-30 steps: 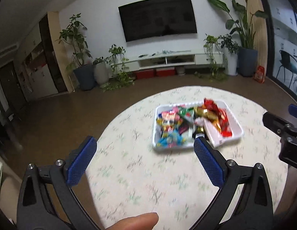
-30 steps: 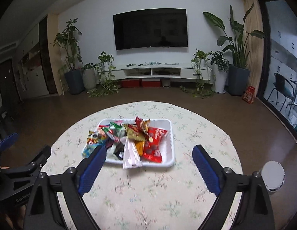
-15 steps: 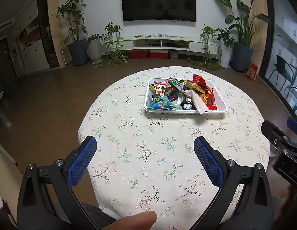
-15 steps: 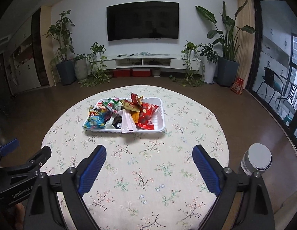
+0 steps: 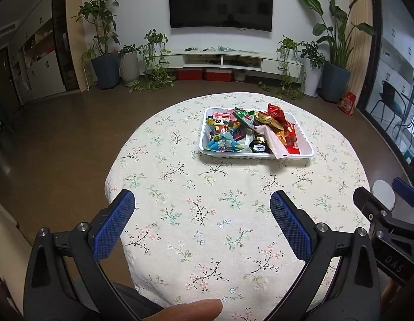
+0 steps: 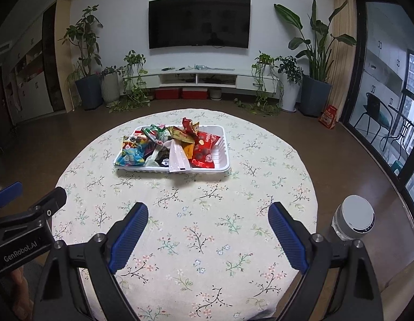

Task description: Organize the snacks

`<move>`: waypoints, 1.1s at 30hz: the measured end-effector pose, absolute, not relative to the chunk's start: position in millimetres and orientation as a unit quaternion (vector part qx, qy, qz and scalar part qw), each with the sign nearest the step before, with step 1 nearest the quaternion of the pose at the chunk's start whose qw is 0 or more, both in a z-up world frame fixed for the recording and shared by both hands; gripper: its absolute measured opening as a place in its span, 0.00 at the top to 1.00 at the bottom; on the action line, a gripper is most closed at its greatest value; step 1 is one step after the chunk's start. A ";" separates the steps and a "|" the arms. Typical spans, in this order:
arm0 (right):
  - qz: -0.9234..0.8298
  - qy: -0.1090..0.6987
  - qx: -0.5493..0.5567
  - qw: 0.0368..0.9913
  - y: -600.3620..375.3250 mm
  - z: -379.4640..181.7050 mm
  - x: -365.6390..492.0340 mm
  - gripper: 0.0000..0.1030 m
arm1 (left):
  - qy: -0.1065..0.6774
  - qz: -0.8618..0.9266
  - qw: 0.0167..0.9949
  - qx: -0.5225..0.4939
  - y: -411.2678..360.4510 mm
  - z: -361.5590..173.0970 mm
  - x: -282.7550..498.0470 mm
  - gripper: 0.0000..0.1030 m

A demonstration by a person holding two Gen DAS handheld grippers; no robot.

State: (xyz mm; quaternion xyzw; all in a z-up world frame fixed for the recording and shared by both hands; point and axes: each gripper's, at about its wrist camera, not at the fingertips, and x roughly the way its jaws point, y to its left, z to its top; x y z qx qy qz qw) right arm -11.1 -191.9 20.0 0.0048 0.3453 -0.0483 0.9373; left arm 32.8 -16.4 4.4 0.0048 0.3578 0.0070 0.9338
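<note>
White tray [image 5: 306, 152] heaped with snacks [image 5: 241, 133] on round floral bench [image 5: 207, 214], left gripper [image 5: 201, 214] and right gripper [image 6: 208, 227] well short of tray, both wide open, empty.

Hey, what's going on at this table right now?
A person holds a gripper in each hand over a round table with a floral cloth. Both the left gripper and the right gripper are open, empty, and near the table's close edge. A white tray piled with snack packets sits farther across the table, untouched. A white-lidded container stands beside the table on the right.
</note>
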 end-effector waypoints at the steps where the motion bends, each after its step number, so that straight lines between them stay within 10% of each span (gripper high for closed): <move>1: -0.048 0.346 0.005 0.937 -191.5 19.7 -11.0 0.09 | 0.357 0.007 0.934 0.004 -16.2 4.3 32.7 0.00; 33: -0.048 0.362 0.003 0.931 -192.6 11.7 -8.3 0.09 | 0.363 -0.004 0.932 0.009 -20.3 1.0 36.3 0.00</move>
